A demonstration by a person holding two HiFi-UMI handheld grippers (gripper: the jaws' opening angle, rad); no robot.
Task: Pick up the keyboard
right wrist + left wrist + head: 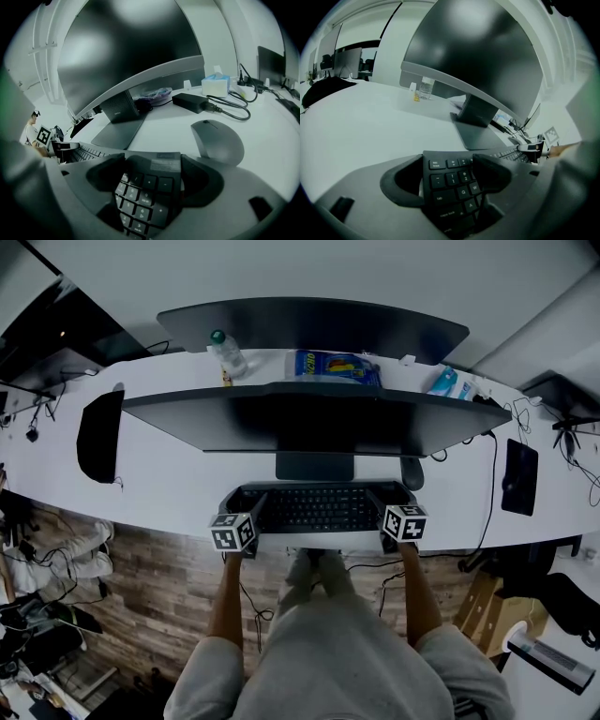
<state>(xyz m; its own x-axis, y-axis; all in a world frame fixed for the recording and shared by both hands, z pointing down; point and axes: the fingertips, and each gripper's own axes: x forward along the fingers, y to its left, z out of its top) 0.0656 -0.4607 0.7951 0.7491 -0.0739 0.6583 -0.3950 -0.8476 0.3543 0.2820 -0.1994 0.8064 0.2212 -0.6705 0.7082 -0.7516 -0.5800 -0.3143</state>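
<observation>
- Keyboard (314,509) sits at front edge of desk (159,488), below monitor (300,418).
- L gripper (451,180) pinches its left end; R gripper (152,180) clamps right end, at numpad (145,197).
- We judge it light, stiff, slick plastic; lift both ends evenly.

Dim cool light washing everything, glare blooming on monitor (131,51) at twelve o'clock, fisheye bending edges, vignette darkening corners, keyboard (454,187) blurring at six o'clock.

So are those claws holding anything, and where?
Can't tell. The keyboard lies with one end inside the left gripper, the other inside the right gripper.
</observation>
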